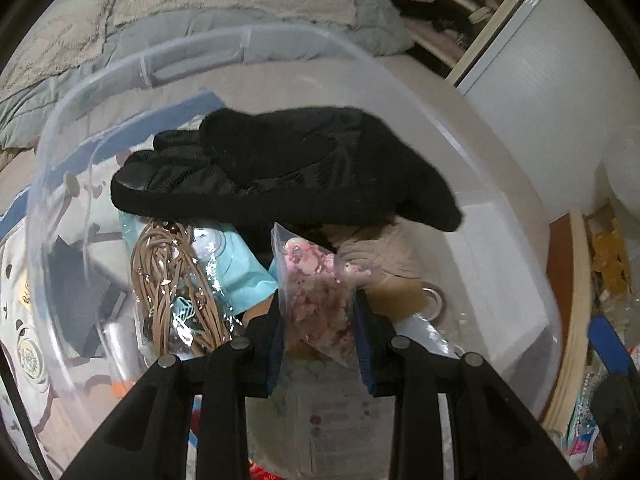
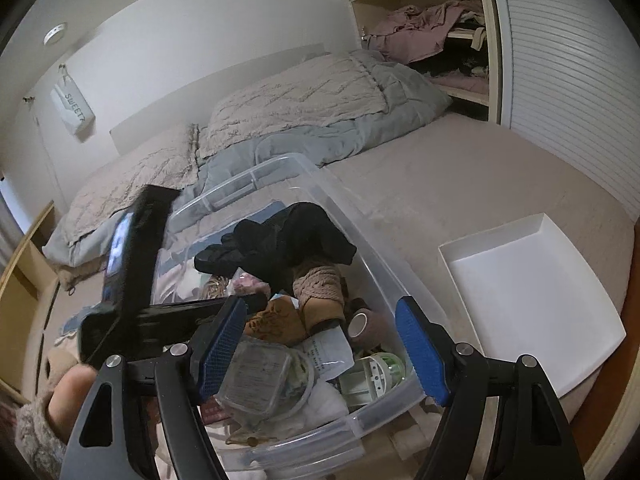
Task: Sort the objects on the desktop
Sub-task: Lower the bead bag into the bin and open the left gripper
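- The left gripper (image 1: 318,312) is closed on a small clear bag of pink pieces (image 1: 316,280), held over a clear plastic bin (image 2: 376,240) on the bed (image 2: 460,176).
- In the bin lie black clothing (image 1: 280,164), a tan cord bundle (image 1: 176,280) and a knitted brown item (image 2: 320,284).
- The right gripper (image 2: 320,348) stands wide open, holding nothing, above the bin's near end.
- A white tray (image 2: 532,304) sits on the bed beside the bin.
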Available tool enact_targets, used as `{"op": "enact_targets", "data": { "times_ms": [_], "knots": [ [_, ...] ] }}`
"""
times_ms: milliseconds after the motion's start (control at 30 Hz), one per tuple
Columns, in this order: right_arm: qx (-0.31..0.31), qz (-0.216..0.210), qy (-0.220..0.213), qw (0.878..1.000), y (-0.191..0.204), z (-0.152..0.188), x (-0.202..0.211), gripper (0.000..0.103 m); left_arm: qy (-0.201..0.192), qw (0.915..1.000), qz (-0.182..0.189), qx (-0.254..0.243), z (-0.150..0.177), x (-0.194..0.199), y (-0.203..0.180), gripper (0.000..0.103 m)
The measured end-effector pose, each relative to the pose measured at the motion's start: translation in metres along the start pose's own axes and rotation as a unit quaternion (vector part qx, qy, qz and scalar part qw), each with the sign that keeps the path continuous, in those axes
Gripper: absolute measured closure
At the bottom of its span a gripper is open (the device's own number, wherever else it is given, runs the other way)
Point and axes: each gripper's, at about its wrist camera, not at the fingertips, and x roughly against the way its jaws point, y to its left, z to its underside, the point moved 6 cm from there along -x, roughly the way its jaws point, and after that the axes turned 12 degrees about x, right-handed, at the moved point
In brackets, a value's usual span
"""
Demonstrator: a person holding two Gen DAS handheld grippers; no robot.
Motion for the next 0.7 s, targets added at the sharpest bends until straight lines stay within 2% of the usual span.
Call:
{"op": "enact_targets", "data": {
  "times_ms": [133,267,400,500,533,600,700],
  "knots": [
    [0.006,-0.007,-0.007,1.000,0.002,-0.002,0.004,0.026,0.036,0.9992,-0.007,0.019,-0.007,-0.018,0.000,0.072],
    [0.019,-0.005,-0.009,1.000,0.006,-0.001,0.007,0.026,0.046,0.9986,-0.015,0.022,-0.014,-0.029,-0.002,0.072],
    [0.021,-0.008,-0.014,1.000,0.007,-0.003,0.010,0.026,0.043,0.9987,-0.024,0.013,-0.022,-0.040,-0.008,0.072],
    [0.023,-0.009,-0.016,1.000,0.009,-0.003,0.010,0.026,0.024,0.9994,-0.024,0.012,-0.030,-0.041,-0.009,0.071],
    [0.024,-0.010,-0.016,1.000,0.009,-0.003,0.011,0.026,0.015,0.9996,-0.023,0.011,-0.032,-0.039,-0.009,0.068],
    [0.025,-0.011,-0.016,1.000,0.009,-0.003,0.010,0.026,-0.002,0.9996,-0.024,0.015,-0.037,-0.033,-0.006,0.044],
    [0.022,-0.012,-0.016,1.000,0.007,-0.004,0.009,0.026,-0.029,0.9991,-0.022,0.022,-0.045,-0.018,0.000,0.029]
  ]
}}
